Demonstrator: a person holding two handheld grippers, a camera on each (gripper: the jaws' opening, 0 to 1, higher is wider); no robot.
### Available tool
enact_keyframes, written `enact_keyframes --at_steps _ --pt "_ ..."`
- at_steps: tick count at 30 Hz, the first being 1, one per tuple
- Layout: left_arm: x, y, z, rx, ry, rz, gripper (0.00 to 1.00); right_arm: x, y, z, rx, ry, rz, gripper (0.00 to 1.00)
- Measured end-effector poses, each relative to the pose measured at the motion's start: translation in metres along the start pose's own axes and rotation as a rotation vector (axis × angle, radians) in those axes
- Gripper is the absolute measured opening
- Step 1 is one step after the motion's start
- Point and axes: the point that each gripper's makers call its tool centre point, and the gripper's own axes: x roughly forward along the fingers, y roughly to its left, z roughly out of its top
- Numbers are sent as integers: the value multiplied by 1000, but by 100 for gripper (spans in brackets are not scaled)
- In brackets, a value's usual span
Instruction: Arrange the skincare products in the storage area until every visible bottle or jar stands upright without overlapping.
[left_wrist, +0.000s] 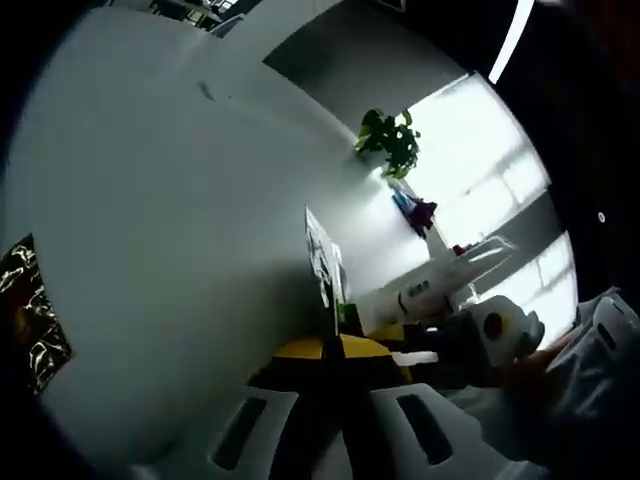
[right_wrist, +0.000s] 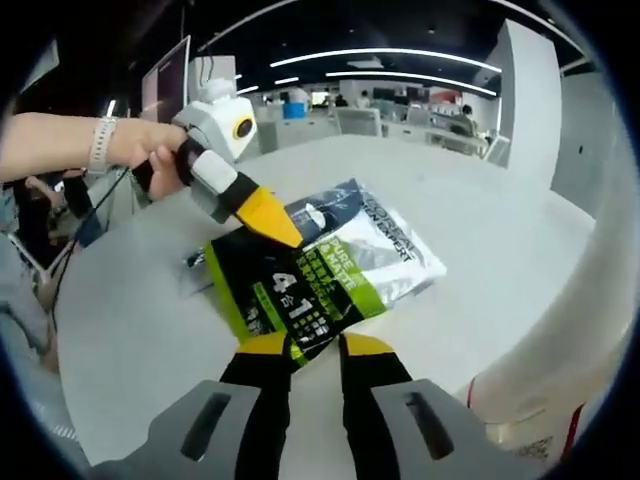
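Note:
A flat green, black and white packet printed with "4" and "1" hovers just over the white table, casting a shadow. My left gripper comes in from the left, held by a hand, and is shut on the packet's far edge. In the left gripper view its yellow tips are pressed together on the packet, seen edge-on. My right gripper stands open with the packet's near corner between its yellow tips. It also shows from the side.
A white post with a red stripe stands close at the right. A monitor and office desks lie beyond the table's far edge. A potted plant sits by the bright window.

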Motion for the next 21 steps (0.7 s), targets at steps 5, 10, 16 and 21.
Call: enact_keyframes --at_steps 5,10,16,21 --pt "-1 0 6 33 -80 20 1 -5 -3 1 -1 19 -6 20" --pt "-12 -12 5 75 -171 32 1 -18 -6 14 17 -23 -8 19" --pt "-20 -31 -2 97 -250 59 1 -45 3 26 9 -63 19 18" --pt "-43 -56 3 100 -365 59 1 -77 5 30 115 -104 51 18"
